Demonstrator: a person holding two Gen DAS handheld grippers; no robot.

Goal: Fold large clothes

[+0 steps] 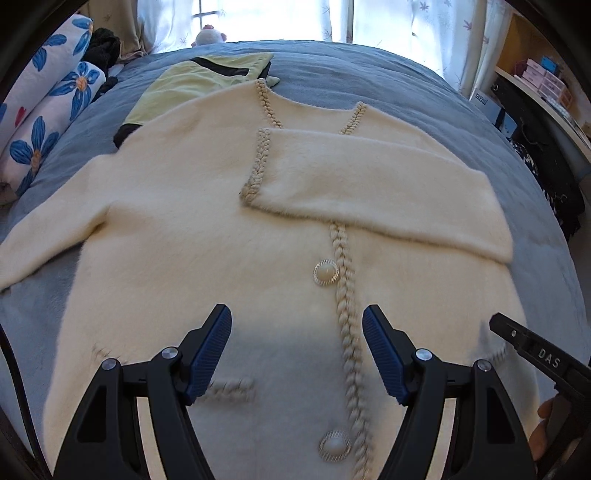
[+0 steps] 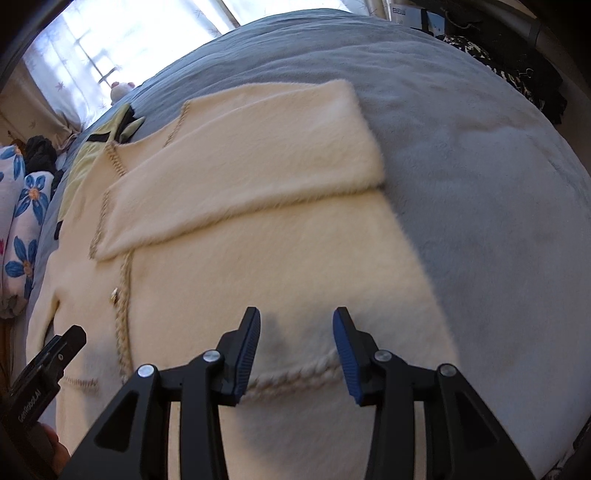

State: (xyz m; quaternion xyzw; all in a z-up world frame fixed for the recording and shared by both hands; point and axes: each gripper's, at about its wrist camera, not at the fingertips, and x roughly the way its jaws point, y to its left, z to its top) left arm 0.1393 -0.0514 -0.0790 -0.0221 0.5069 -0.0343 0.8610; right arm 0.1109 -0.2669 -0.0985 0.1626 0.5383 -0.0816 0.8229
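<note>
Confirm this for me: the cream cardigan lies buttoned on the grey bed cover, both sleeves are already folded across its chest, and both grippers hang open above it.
Not quite. Only one sleeve is folded across the chest of the cream cardigan; the other sleeve lies spread out on the grey bed cover, as the left wrist view shows. The left gripper and right gripper do hang open above it.

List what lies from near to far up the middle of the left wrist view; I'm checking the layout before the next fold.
Left gripper → lower button → upper button → folded sleeve → cardigan neckline → grey blanket → window.
</note>
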